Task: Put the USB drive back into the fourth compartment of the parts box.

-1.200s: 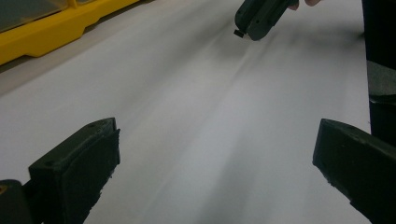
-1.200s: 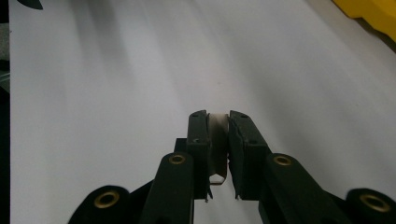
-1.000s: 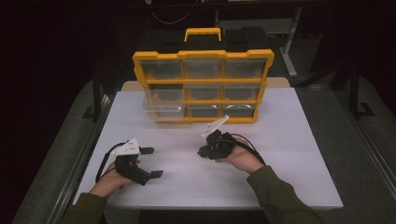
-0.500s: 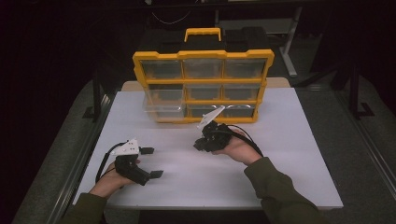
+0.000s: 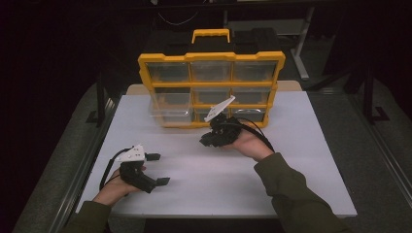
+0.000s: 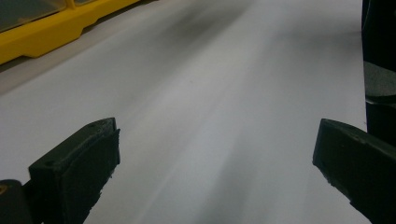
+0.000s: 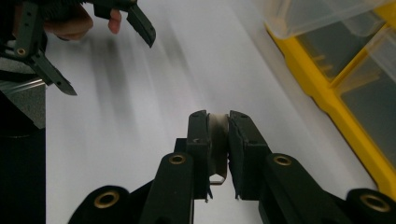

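Starting at the left, I have my left tongs low over the near-left of the white bench, spread wide and gripping nothing; their own view shows bare bench between the two jaws. Moving right, my right tongs sit just in front of the yellow organizer, clenched on a small pale part. It is pinched flat between the jaws with a thin metal edge poking out below; I cannot tell what it is. Further right and far, the organizer stands upright, and one clear drawer at its lower left is pulled out toward me. In the high view I cannot see whether anything lies in it.

My judgement: the pickup is done, since the part is in the grip and off the bench. What is left is carrying it to a drawer, probably the open one, releasing it there, then pushing the drawer shut.
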### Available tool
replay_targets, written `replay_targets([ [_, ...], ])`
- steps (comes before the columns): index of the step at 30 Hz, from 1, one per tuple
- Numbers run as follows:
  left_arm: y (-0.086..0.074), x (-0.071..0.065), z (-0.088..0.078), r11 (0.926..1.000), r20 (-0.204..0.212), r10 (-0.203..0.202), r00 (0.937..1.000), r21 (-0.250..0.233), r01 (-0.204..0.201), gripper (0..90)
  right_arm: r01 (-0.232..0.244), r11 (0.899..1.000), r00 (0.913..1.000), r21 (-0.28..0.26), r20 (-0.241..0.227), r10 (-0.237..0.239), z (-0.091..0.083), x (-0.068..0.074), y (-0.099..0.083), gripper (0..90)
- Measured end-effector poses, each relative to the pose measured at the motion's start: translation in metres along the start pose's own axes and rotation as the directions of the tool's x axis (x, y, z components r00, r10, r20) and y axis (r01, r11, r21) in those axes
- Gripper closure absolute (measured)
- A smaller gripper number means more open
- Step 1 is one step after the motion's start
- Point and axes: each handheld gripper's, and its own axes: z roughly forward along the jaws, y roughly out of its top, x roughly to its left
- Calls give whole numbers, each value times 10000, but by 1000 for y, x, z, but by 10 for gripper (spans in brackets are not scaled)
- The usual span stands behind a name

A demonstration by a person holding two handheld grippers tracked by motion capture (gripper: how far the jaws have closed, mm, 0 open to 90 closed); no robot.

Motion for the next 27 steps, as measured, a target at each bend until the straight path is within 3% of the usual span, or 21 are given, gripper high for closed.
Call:
replay_targets([
  [27, 0, -1, 1, 10000, 57, 9, 10000, -10, -9, 0, 393, 9974, 9980, -601, 519, -362, -42, -12, 56, 782],
])
